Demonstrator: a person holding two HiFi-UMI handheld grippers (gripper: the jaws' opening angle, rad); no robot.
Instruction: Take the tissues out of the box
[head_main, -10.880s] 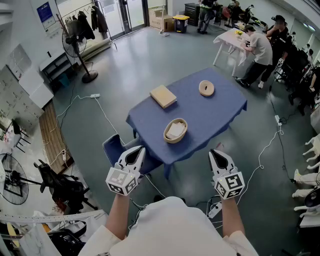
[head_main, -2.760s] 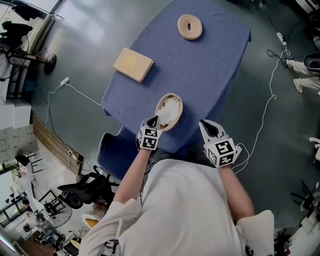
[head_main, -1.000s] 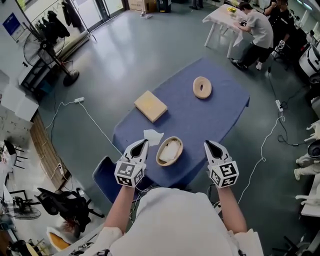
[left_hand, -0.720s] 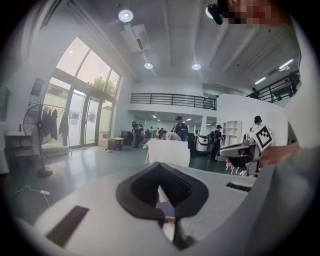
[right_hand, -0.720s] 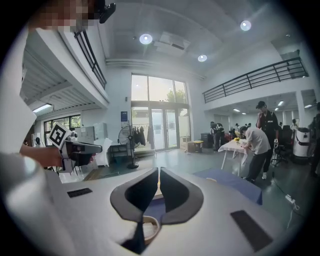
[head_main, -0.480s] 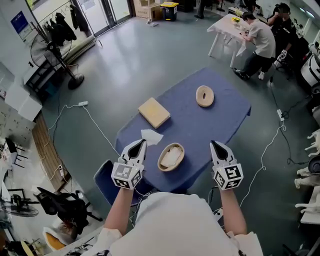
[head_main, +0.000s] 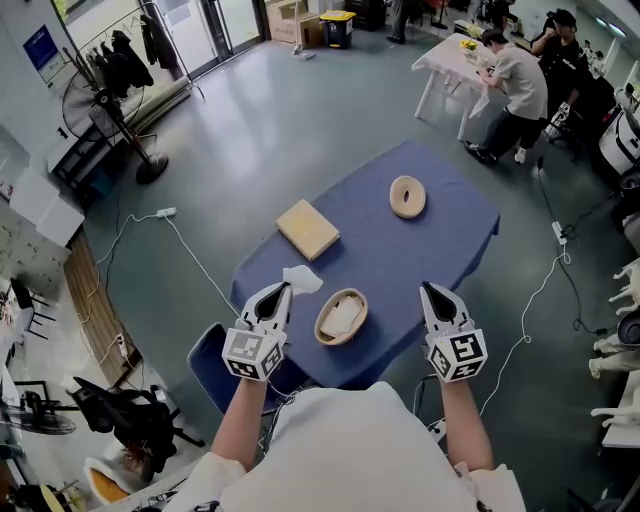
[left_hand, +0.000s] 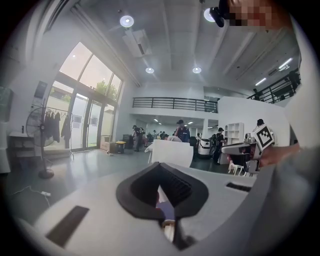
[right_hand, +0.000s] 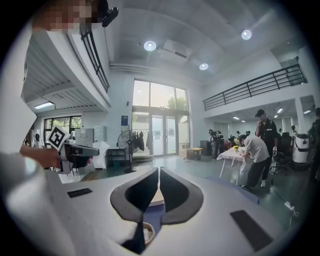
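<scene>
The only print that reads clearly is the black-and-white square markers on the two gripper cubes – a blue sign (head_main: 41, 45) on the wall at the upper left is too small to make out.

The left gripper (head_main: 281, 291) is clenched on a white tissue (head_main: 302, 279). In the head view the sheet sticks out up and to the right from the jaw tips, over the left edge of the table (head_main: 400, 250). In the left gripper view it stands as a pale sheet above the closed jaws. The right gripper (head_main: 431, 290) is closed on nothing and is held just off the table's lower right edge.

The oval wooden box (head_main: 341, 316) sits near the lower edge of the table, between the two grippers. Its long axis runs from lower left to upper right, and a stack of tissues (head_main: 344, 315) lies inside. Further up the blue tablecloth lie a flat wooden block (head_main: 308, 229) and a wooden ring (head_main: 407, 197), well apart.

The room is a large hall with a grey floor (head_main: 270, 130). A standing fan (head_main: 90, 100) and a clothes rack (head_main: 150, 40) are at the upper left, and a person (head_main: 520, 85) bends over a white table (head_main: 450, 55) at the upper right. A white cable (head_main: 190, 245) trails across the floor – it runs towards a blue chair (head_main: 210, 355) beside the table.
</scene>
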